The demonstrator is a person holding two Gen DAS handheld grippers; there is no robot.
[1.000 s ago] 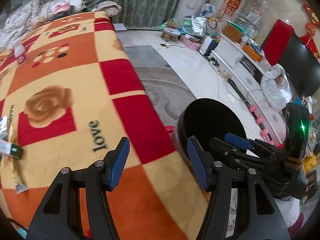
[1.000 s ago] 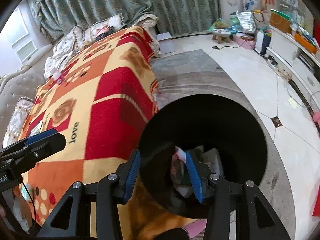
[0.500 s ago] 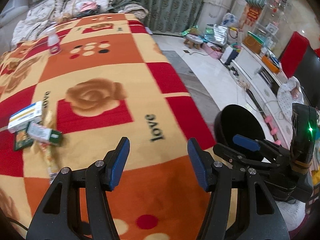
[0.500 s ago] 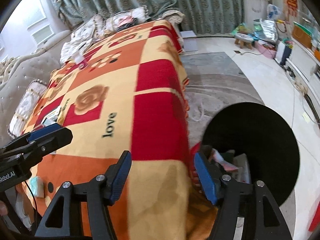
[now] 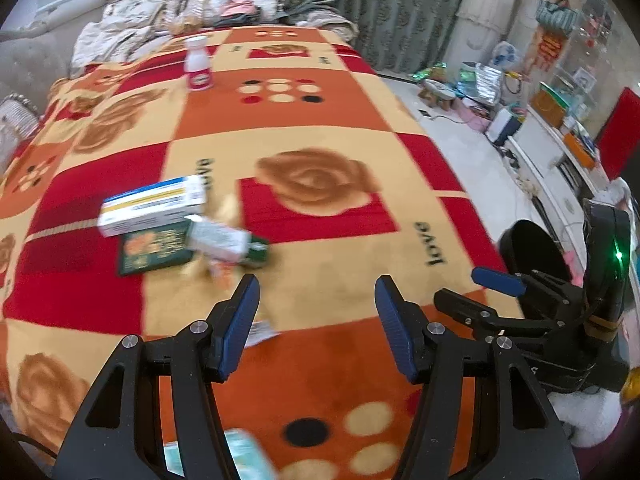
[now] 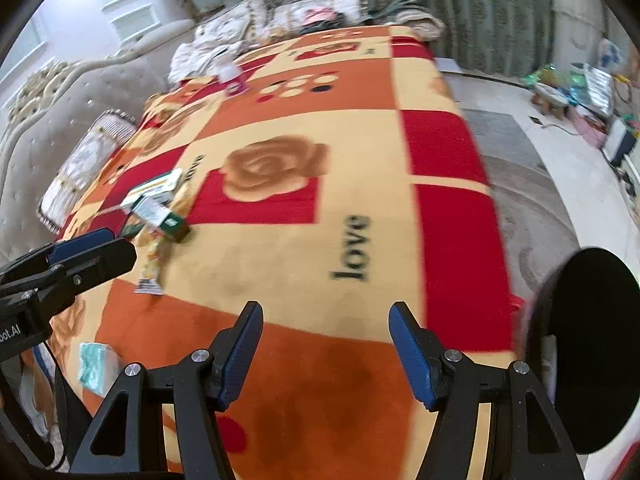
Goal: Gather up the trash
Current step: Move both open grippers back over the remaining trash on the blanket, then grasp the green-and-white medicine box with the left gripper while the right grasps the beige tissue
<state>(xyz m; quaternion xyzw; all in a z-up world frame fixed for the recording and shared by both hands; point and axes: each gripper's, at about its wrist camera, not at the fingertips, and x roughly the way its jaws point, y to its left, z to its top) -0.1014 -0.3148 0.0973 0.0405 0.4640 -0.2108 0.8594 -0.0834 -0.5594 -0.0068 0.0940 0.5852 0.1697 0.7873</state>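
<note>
A pile of trash lies on the patterned blanket: a white and blue box [image 5: 152, 205], a dark green packet [image 5: 156, 249], a white and green carton [image 5: 226, 242] and a yellow wrapper [image 6: 154, 258]. A white bottle [image 5: 198, 65] stands far back. A pale green tissue pack [image 6: 94, 366] lies near the front edge. My left gripper [image 5: 316, 322] is open and empty, just short of the pile. My right gripper [image 6: 326, 350] is open and empty over the blanket; it also shows in the left wrist view [image 5: 498, 282]. The black bin [image 6: 592, 350] stands off the bed at the right.
The blanket [image 5: 320, 272] covers a bed with pillows [image 5: 224, 8] at the far end. The floor [image 6: 532, 168] lies to the right, with a low cabinet [image 5: 548, 160] and clutter along the wall.
Both grippers have swung left, away from the bin and over the bed. The right gripper has opened wider. The trash pile is now close in front of the left gripper.
</note>
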